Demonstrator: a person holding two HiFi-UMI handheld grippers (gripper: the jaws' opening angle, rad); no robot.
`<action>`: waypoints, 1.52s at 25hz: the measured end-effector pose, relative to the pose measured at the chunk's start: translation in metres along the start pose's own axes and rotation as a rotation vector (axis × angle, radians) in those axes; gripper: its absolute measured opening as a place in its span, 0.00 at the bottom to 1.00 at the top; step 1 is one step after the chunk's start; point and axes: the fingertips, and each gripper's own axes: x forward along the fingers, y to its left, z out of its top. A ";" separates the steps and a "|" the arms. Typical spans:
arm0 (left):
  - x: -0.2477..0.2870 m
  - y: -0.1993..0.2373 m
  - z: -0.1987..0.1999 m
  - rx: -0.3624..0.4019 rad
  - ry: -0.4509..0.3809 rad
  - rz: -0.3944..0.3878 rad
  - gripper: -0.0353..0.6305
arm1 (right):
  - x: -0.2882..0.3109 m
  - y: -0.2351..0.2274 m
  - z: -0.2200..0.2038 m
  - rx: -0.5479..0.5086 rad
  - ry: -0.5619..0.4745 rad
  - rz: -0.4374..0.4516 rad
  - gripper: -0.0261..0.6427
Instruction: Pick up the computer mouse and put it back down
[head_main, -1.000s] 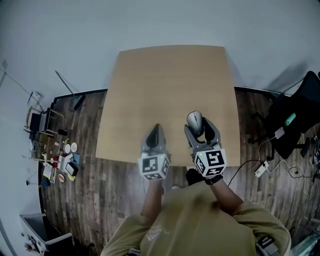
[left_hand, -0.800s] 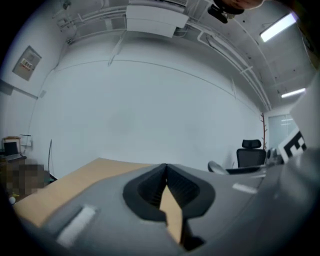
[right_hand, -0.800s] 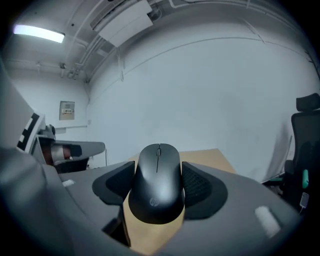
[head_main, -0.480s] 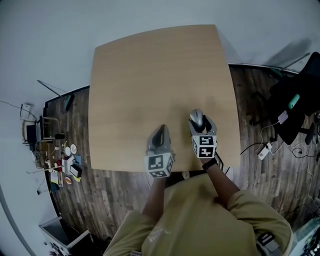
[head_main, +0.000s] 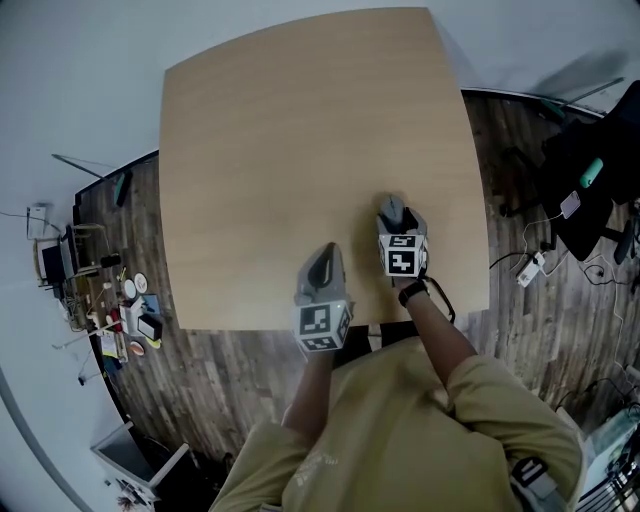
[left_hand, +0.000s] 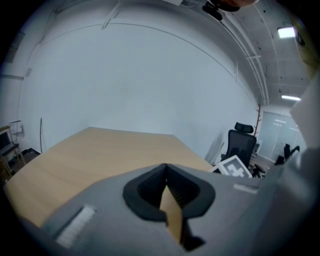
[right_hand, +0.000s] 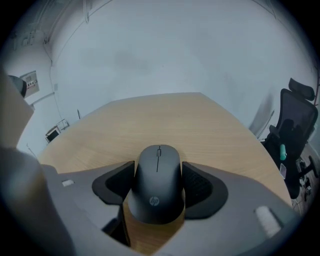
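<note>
From the head view, the pale wooden table (head_main: 300, 150) fills the middle. The computer mouse (head_main: 391, 207) sits over the table's near right part, at the tip of the right gripper (head_main: 400, 226). The left gripper (head_main: 322, 258) hovers over the table's near edge, left of the mouse and apart from it. A dark plank floor (head_main: 200, 380) surrounds the table. On it are small clutter (head_main: 130, 310) left of the table, a white bin (head_main: 140, 465) whose contents cannot be made out, and a black office chair (head_main: 590, 180) to the right. In the left gripper view the jaws meet tip to tip with nothing between them, above the table, with a pale wall (left_hand: 140, 80) beyond. In the right gripper view the jaws are clamped on both sides of the dark mouse, table wood showing under it. Whether the mouse touches the table cannot be told.
</note>
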 end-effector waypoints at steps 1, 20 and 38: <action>-0.001 0.002 -0.001 -0.001 0.001 0.000 0.05 | 0.003 0.000 -0.003 -0.004 0.015 -0.008 0.49; -0.047 0.035 0.094 0.049 -0.184 -0.022 0.05 | -0.168 0.055 0.148 -0.113 -0.483 0.044 0.25; -0.082 0.024 0.143 0.102 -0.338 -0.088 0.05 | -0.274 0.118 0.199 -0.182 -0.756 0.099 0.05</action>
